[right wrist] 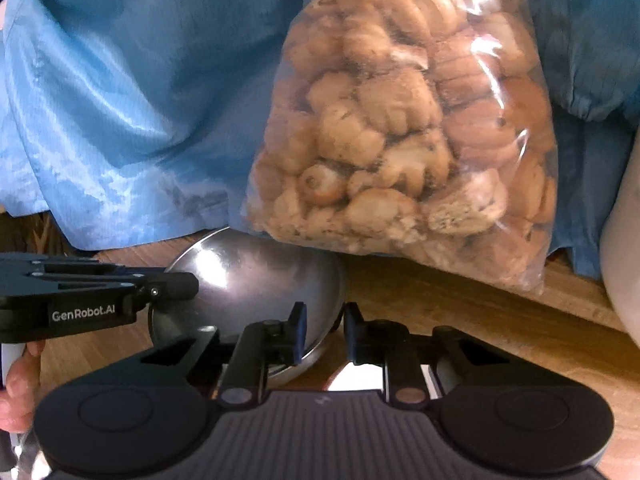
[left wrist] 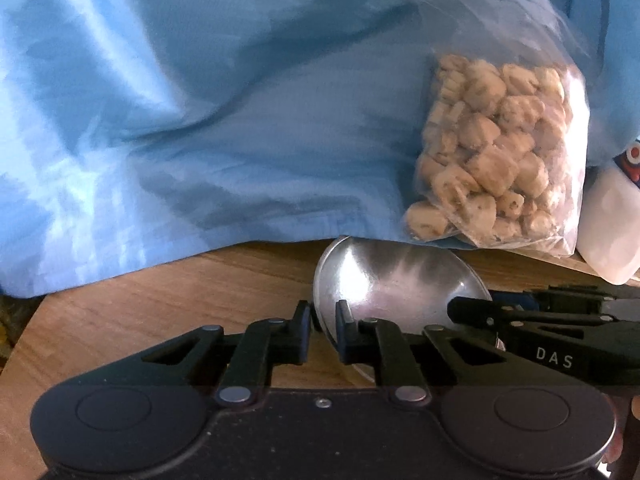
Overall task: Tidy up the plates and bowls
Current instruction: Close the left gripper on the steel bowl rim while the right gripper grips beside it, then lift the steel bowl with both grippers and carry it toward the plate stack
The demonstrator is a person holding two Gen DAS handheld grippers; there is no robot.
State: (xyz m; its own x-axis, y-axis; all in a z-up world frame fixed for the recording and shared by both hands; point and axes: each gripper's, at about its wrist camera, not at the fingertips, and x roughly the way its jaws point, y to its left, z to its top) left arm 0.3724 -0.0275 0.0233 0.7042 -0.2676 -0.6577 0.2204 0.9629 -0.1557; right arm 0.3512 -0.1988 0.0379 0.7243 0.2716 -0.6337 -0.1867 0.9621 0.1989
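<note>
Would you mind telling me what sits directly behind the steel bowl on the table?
Behind the steel bowl stands a clear bag of biscuits, leaning against blue cloth that drapes onto the wooden table. Whatever lies beneath the cloth is covered, and so is the bag's base behind the bowl's rim.

Steel bowl (left wrist: 396, 280) rim between left gripper (left wrist: 323, 320) jaws

Soft, cool daylight falls from above. White glare streaks the steel bowl (right wrist: 256, 280) and the clear bag (right wrist: 404, 120), and sheen patches mark the blue cloth (left wrist: 180, 120). Compression blocks smear detail. Both fisheye views bend at the edges, with dark vignetted corners.
</note>
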